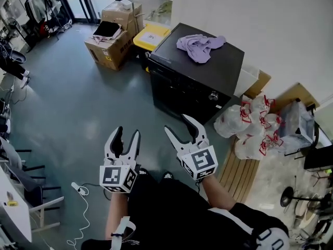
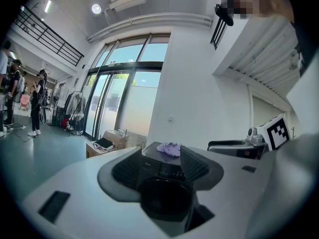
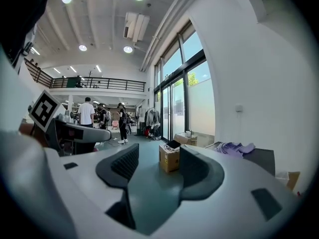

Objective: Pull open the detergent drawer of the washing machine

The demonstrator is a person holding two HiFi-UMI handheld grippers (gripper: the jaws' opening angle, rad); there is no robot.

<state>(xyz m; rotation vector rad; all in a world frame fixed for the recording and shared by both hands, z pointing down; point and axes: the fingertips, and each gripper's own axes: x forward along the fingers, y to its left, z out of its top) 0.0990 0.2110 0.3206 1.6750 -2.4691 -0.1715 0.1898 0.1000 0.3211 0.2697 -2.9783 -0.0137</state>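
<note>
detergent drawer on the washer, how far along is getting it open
Done: nothing so far; the washing machine front looks flush, nothing pulled out. In hand: the left gripper and right gripper are both open and empty, held short of the machine, which shows between the left jaws in the left gripper view. Left: reach the drawer, grip it, pull it open.

Wears black clothing (image 1: pixel 171 207), with a white printed mark (image 1: pixel 268 239) on the right sleeve and a white strap (image 1: pixel 123 227) round the left forearm. Ends in two smooth white shells, left gripper (image 1: pixel 127 133) and right gripper (image 1: pixel 179 125), each with curved jaws tapering to points. Shows black ribbed pads (image 2: pixel 127 169) set in dark grey surrounds on the inner faces. Carries at each base a cube (image 1: pixel 118 177) faced with black-and-white square markers.
</note>
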